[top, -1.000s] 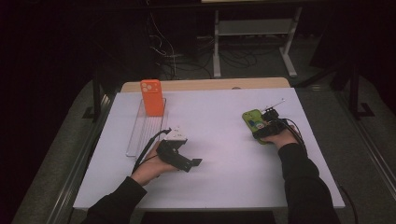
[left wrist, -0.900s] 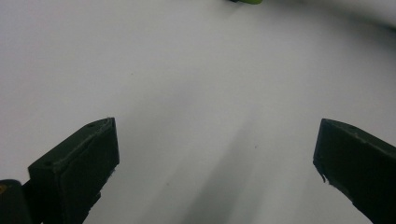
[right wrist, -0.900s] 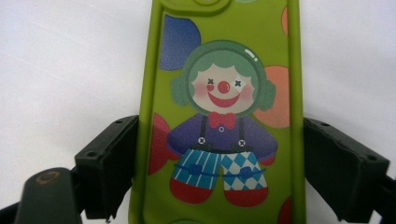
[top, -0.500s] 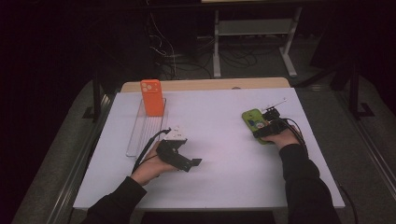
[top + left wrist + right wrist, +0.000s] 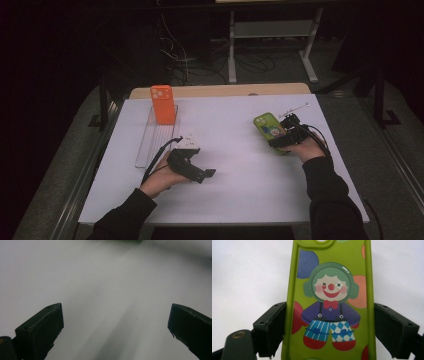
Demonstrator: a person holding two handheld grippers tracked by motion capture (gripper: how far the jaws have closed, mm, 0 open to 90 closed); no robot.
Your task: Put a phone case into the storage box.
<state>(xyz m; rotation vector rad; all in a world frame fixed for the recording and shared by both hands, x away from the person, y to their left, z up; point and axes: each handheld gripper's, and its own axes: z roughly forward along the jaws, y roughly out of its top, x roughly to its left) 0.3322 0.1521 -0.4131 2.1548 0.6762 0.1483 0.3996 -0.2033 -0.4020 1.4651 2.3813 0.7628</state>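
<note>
Gripping the green phone case [image 5: 329,302] w/ the right gripper [image 5: 329,327]: in the right gripper view I see both black jaws set against the case's long edges, one per side, so the jaws stand wide but are closed on the case. The case shows a printed clown figure, face toward the camera. High view: I read the right gripper [image 5: 286,136] at the right side of the white table [image 5: 240,165], w/ the green case [image 5: 269,128] at its jaws, case running away from the person's hand [image 5: 306,149]. Whether the case rests on the table or sits just above it, I can't tell.

Left gripper [image 5: 115,325]: in the left gripper view both jaws are spread wide apart, nothing between them, bare white table surface beyond. High view puts the left gripper [image 5: 206,173] near the table's left-centre, held in the left hand [image 5: 162,175], pointing toward the right, well apart from the green case.

Other items, high view: an orange phone case [image 5: 163,104] stands upright at the far end of a clear tray [image 5: 145,150], left side of table. The tray lies just beside the left gripper's trailing cable [image 5: 159,152].
</note>
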